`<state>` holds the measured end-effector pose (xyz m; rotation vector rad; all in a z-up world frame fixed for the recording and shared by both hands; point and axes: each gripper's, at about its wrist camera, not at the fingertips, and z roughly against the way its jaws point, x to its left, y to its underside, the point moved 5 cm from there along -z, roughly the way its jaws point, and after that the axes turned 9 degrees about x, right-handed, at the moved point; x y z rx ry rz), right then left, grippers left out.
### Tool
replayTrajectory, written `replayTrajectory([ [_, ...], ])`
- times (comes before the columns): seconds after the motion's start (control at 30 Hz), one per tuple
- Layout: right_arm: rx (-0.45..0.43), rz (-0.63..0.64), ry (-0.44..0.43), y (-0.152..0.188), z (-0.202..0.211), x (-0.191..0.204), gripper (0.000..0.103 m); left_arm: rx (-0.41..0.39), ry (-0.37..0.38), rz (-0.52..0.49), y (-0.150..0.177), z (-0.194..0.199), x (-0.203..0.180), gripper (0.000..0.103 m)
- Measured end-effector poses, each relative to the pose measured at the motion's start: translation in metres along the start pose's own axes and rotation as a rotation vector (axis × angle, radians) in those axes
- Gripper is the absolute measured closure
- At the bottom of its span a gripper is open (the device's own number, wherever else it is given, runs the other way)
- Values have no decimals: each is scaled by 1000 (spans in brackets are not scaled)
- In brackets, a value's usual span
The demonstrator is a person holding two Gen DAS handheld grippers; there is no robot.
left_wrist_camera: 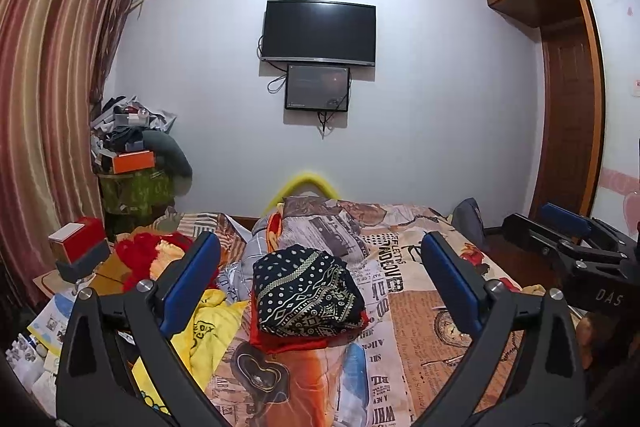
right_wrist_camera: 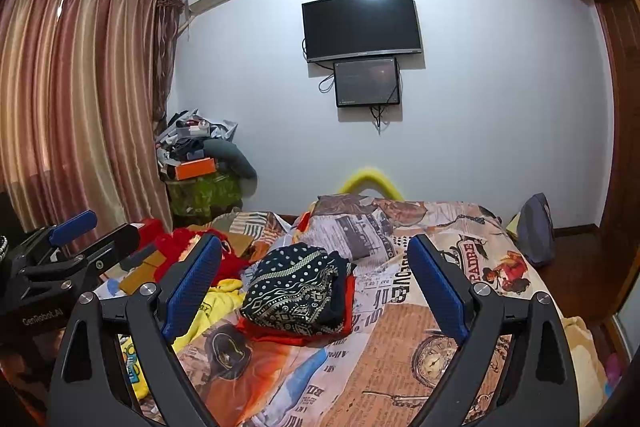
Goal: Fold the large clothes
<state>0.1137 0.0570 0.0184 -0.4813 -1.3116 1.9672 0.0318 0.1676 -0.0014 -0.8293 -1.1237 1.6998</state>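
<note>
Both wrist views hover low over the bed (left_wrist_camera: 420, 307), near its patterned cover, facing the far wall and its television (left_wrist_camera: 319, 31). The right view sits apparently slightly rightward; both share the folded dark patterned garment (right_wrist_camera: 298, 295) and curtain (right_wrist_camera: 76, 99).

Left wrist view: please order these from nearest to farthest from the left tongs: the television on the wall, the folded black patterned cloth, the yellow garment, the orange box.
1. yellow garment, by the left tongs' left finger.
2. folded black patterned cloth, ahead, centre of bed.
3. orange box, on the far-left pile.
4. television, on the far wall.
</note>
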Motion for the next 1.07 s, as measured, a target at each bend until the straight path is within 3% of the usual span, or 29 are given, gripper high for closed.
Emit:
replayTrajectory([
  [0.37, -5, -9, 5, 0, 1, -2, 10, 34, 48, -12, 3, -6, -5, 2],
  [1.07, -8, -19, 6, -2, 1, -3, 10, 42, 50, -7, 4, -6, -5, 2],
])
